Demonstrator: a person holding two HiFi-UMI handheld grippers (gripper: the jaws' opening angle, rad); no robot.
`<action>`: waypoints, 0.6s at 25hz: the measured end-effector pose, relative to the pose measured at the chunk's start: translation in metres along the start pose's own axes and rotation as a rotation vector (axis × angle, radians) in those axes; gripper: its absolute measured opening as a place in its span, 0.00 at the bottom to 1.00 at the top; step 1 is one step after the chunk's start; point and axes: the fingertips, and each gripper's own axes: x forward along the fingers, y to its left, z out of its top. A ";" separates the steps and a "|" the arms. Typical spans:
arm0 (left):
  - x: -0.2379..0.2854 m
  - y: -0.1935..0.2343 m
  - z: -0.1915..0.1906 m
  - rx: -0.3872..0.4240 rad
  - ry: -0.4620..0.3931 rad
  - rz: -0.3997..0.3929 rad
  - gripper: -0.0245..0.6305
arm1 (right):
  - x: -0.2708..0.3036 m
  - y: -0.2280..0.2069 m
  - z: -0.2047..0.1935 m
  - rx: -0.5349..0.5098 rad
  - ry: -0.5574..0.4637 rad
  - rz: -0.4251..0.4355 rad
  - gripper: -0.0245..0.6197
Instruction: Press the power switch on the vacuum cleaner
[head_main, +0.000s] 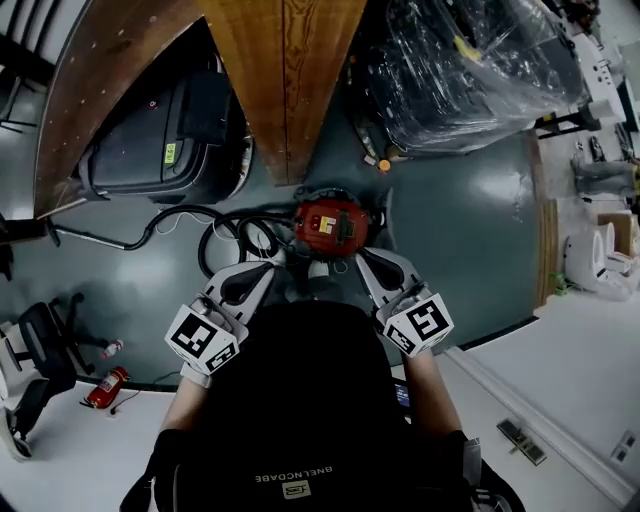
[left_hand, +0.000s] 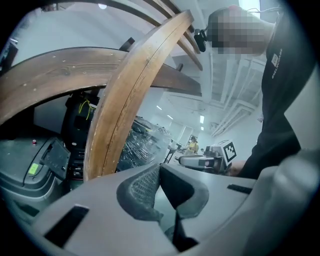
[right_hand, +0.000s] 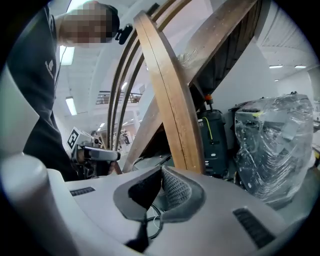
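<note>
Now | left tongs (left_hand: 160, 168) closed, empty | right tongs (right_hand: 161, 170) closed, empty | vacuum cleaner (head_main: 330, 225) details indistinct, near edge hidden

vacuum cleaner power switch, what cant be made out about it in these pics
- Power switch: head view, the red vacuum cleaner is too small and dim to pick it out.
- Contact: head view, seen from above, unclear whether the left tongs or right tongs touch it.
- Both gripper views: vacuum cleaner not in frame; the shut tongs face wooden beams.

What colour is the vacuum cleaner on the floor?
The vacuum cleaner is red, with a small yellow patch; best seen in the head view.
</note>
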 end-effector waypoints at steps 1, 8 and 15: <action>-0.003 -0.001 -0.003 -0.009 -0.001 0.020 0.06 | 0.004 0.000 -0.004 0.006 0.014 0.025 0.08; -0.024 0.007 -0.032 -0.088 0.008 0.203 0.06 | 0.044 -0.016 -0.054 -0.022 0.185 0.101 0.08; -0.042 0.023 -0.069 -0.201 0.040 0.414 0.06 | 0.084 -0.031 -0.129 -0.142 0.414 0.178 0.08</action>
